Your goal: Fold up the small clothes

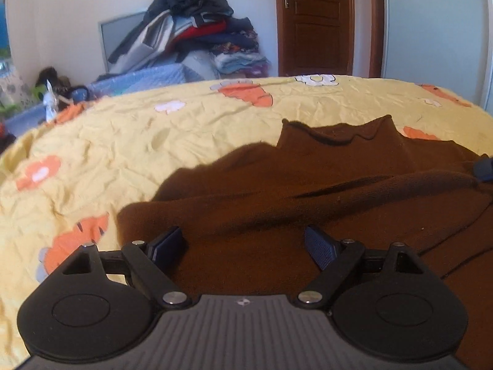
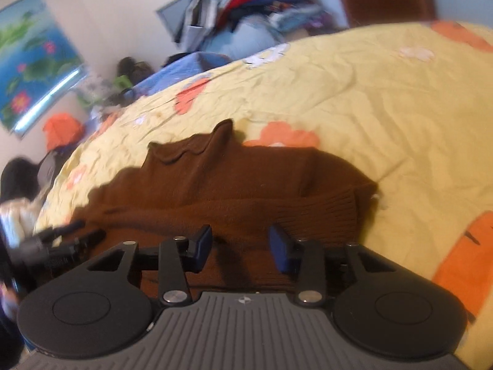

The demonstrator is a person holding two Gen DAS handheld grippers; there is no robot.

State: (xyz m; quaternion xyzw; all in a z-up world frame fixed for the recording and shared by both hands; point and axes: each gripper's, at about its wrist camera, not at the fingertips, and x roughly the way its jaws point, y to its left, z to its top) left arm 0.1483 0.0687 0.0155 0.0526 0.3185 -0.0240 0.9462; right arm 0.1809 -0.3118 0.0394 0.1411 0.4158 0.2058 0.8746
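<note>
A small brown knit sweater (image 1: 308, 185) lies flat on the yellow flowered bedspread (image 1: 123, 141), collar away from me, one sleeve folded across its body. My left gripper (image 1: 243, 240) is open and empty, low over the sweater's near left part. In the right wrist view the same sweater (image 2: 234, 182) shows with the sleeve cuff (image 2: 332, 212) lying at its right side. My right gripper (image 2: 240, 242) is open and empty, just above the sweater's lower part near the cuff. The left gripper (image 2: 61, 240) shows blurred at the left edge.
The bedspread (image 2: 369, 101) stretches wide to the right and beyond the sweater. A pile of clothes (image 1: 197, 30) and a blue basket (image 1: 148, 77) stand behind the bed. A brown door (image 1: 317, 21) is at the back right. An orange bag (image 2: 61, 129) sits left.
</note>
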